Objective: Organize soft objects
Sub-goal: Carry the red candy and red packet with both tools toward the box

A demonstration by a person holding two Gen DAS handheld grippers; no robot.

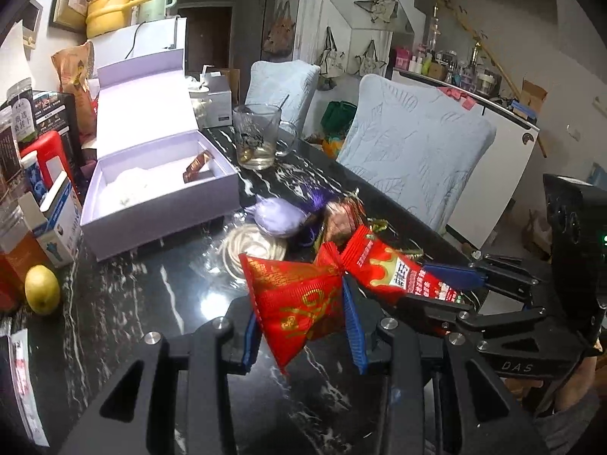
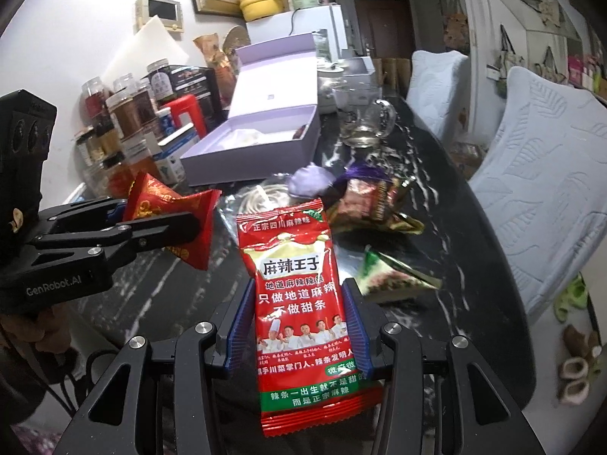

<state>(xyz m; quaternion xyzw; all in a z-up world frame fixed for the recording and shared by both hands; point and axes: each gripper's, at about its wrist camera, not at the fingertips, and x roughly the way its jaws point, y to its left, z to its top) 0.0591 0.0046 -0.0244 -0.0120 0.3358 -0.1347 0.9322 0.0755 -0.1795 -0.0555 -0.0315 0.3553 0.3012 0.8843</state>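
Note:
My left gripper [image 1: 303,326] is shut on a red brocade sachet [image 1: 299,295] and holds it above the black marble table [image 1: 151,303]. It also shows in the right wrist view [image 2: 167,204]. My right gripper [image 2: 296,326] is shut on a red spicy-snack packet [image 2: 296,295], seen in the left wrist view [image 1: 394,269] at the right. A purple sachet [image 1: 275,218] with tassel, a brown-red pouch [image 1: 341,220] and a white cord coil [image 1: 252,250] lie on the table. An open lilac box [image 1: 159,185] holds a small brown packet [image 1: 197,165].
A glass mug [image 1: 261,136] stands behind the box. A green-white packet [image 2: 394,276] lies near the table's right edge. Jars, cartons and a lemon [image 1: 41,290] crowd the left side. Two pale blue cushioned chairs [image 1: 413,155] stand along the far edge.

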